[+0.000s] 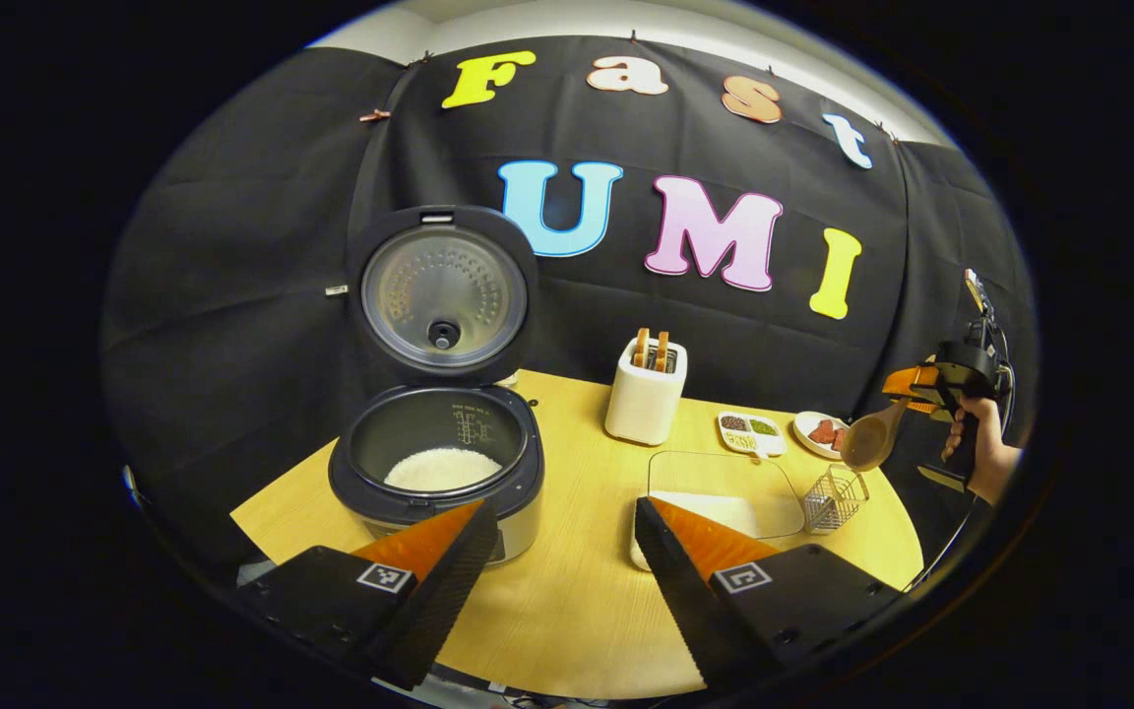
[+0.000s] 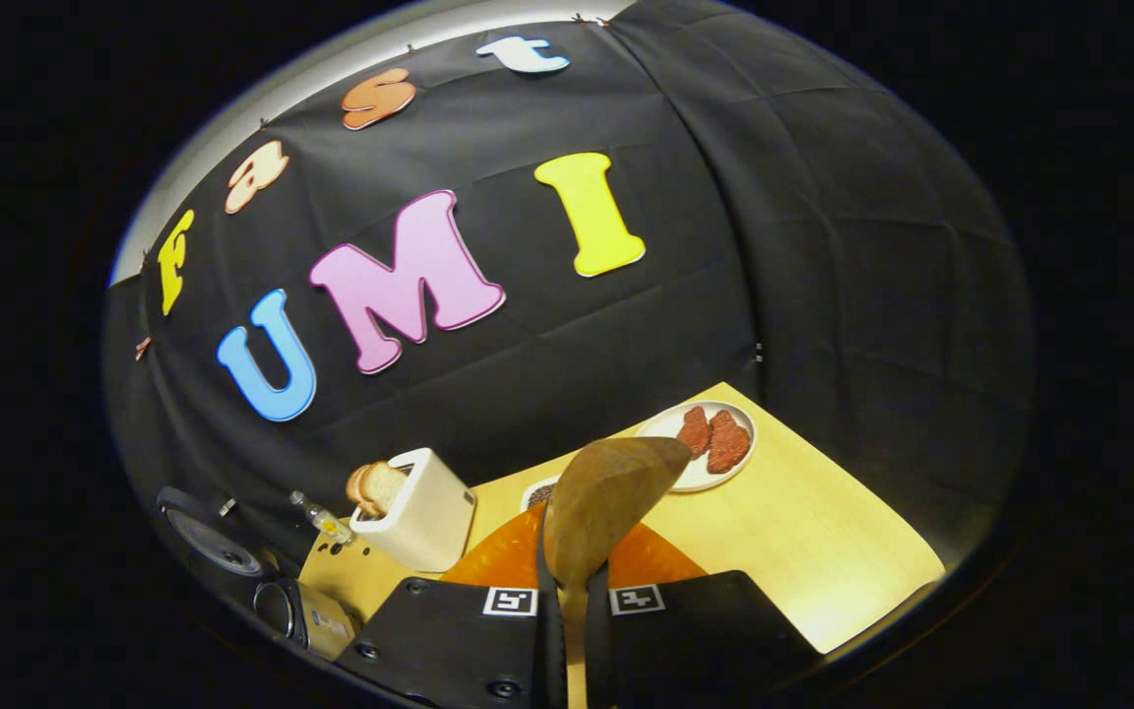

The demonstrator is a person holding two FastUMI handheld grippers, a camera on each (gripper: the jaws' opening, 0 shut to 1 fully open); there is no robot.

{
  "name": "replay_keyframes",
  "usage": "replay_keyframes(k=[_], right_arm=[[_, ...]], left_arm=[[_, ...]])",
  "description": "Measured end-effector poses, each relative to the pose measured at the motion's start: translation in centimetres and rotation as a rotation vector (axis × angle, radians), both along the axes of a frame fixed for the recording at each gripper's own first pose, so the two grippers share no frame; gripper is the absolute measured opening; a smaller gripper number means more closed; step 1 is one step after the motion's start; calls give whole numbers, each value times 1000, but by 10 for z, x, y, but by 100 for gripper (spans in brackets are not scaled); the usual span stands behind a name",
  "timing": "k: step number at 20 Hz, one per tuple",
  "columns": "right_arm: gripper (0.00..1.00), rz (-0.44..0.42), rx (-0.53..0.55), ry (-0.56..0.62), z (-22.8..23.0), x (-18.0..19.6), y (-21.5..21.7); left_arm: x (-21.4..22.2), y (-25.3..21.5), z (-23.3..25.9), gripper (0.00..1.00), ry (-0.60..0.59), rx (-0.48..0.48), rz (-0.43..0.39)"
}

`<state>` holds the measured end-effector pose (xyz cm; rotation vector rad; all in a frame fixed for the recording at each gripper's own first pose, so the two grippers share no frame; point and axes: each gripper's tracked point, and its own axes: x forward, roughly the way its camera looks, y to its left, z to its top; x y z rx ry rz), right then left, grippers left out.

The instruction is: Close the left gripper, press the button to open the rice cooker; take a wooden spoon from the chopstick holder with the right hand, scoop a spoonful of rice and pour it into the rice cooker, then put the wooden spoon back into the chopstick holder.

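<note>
Left gripper (image 1: pixel 557 561) jaws apart above tabletop (image 1: pixel 577 601) | right gripper (image 2: pixel 567 630) jaws clamped on wooden spoon (image 2: pixel 606 497) | rice cooker (image 1: pixel 439 473) lid up

Rice cooker (image 1: pixel 436 463) stood open, lid upright, white rice in the dark inner pot. Wooden spoon (image 2: pixel 598 507) was lifted off the table, clamped by its handle, bowl tilted. Wire chopstick holder (image 1: pixel 834 498) stood just beside the clear rice container (image 1: pixel 720 492).
</note>
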<state>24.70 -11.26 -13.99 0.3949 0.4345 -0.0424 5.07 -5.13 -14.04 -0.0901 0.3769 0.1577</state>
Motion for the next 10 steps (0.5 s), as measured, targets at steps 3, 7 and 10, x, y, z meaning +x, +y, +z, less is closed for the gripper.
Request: replay_keyframes(k=[3,7,10], right_arm=[[12,56,-10,6,11,-13,35],[12,136,-43,-30,21,-22,83],[12,178,-58,10,-1,-30,114]], left_arm=[[-5,17,1,95,-8,44,-24],[-12,34,-4,95,-7,-4,-45],[-16,53,-3,96,-20,38,-18]])
